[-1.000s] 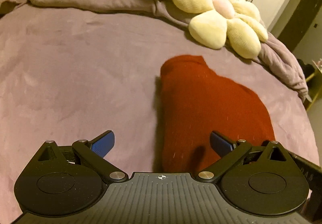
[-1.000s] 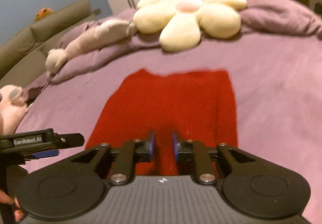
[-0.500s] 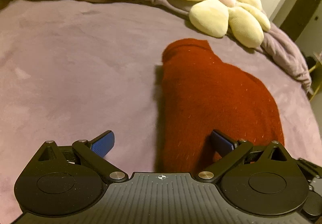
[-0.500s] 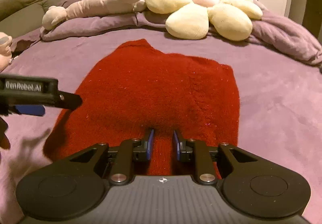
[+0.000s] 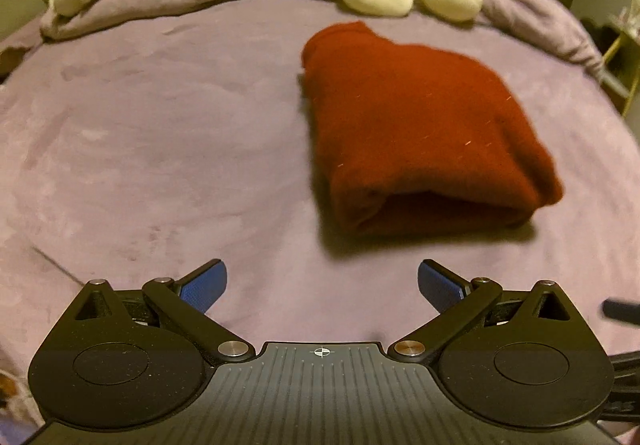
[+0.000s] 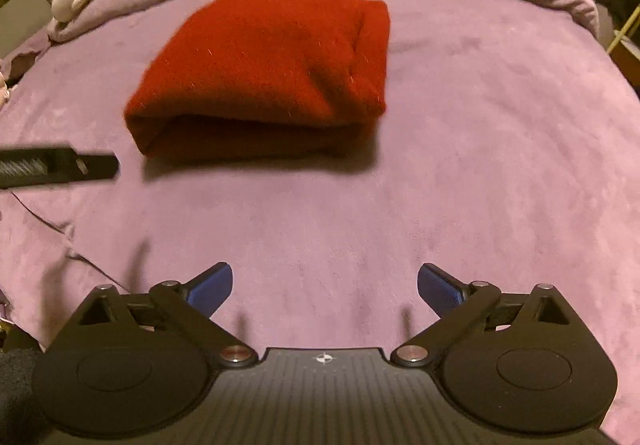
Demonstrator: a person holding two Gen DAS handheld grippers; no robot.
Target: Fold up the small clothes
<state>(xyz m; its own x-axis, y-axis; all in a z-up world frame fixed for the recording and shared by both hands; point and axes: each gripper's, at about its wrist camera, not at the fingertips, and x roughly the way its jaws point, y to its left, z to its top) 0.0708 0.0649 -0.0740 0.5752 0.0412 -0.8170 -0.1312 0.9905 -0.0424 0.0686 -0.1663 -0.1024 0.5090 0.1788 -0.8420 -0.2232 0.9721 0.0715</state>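
Purple bed (image 6: 480, 125) holds the folded red sweater (image 6: 264, 73); both hand-held grippers (image 5: 322, 287) (image 6: 324, 287) gape wide, empty. A bump could undo the fold.

Left tool (image 5: 322, 283) spread wide; right tool (image 6: 325, 285) just opened, empty.

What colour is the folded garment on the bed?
Red; the folded garment shows best in the right wrist view.

Dim, warm indoor light, slight motion blur, fisheye bending at edges, soft shadows underneath.
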